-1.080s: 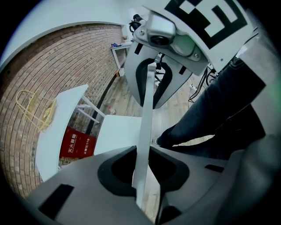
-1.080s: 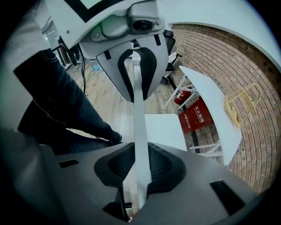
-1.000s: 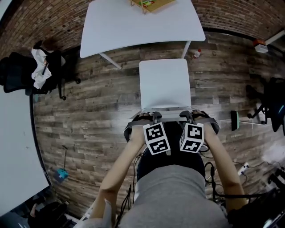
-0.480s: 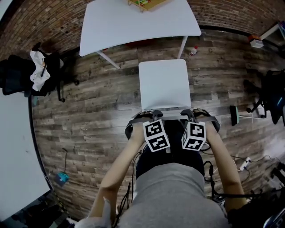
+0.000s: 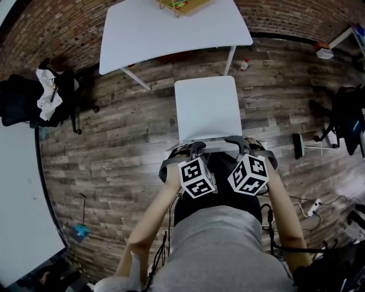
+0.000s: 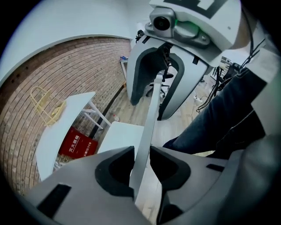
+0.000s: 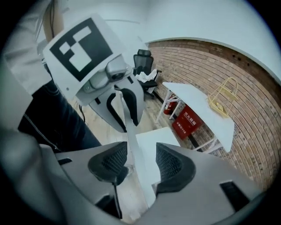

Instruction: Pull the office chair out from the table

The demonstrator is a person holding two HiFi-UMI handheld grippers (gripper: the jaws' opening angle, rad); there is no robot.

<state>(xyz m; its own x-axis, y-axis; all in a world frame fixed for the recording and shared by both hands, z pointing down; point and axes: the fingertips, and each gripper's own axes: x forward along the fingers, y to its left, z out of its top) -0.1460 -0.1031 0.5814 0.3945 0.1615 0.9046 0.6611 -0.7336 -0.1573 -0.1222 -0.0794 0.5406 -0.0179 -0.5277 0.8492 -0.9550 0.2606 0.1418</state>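
The white office chair [image 5: 208,108] stands clear of the white table [image 5: 171,28], its seat towards me. Its thin backrest edge [image 5: 212,140] runs between both grippers. My left gripper [image 5: 194,148] straddles that edge [image 6: 147,127]. Its jaws have just been opening, but both pads [image 6: 127,165] still lie against the backrest. My right gripper [image 5: 236,141] has just opened its jaws wide. The backrest [image 7: 131,132] stands between its pads [image 7: 169,165] with a gap on the right side. Each gripper view also shows the other gripper further along the backrest.
A wire basket [image 5: 182,4] sits on the table, with a small bottle [image 5: 244,65] by its leg and a red box [image 6: 77,143] beneath. A black chair with clothes [image 5: 34,100] stands left, and another black chair [image 5: 348,122] stands right. Cables [image 5: 308,208] lie behind me.
The right gripper's marker cube has lifted a little and rolled outward. The left cube has tilted slightly. The chair stays where it was, away from the table.
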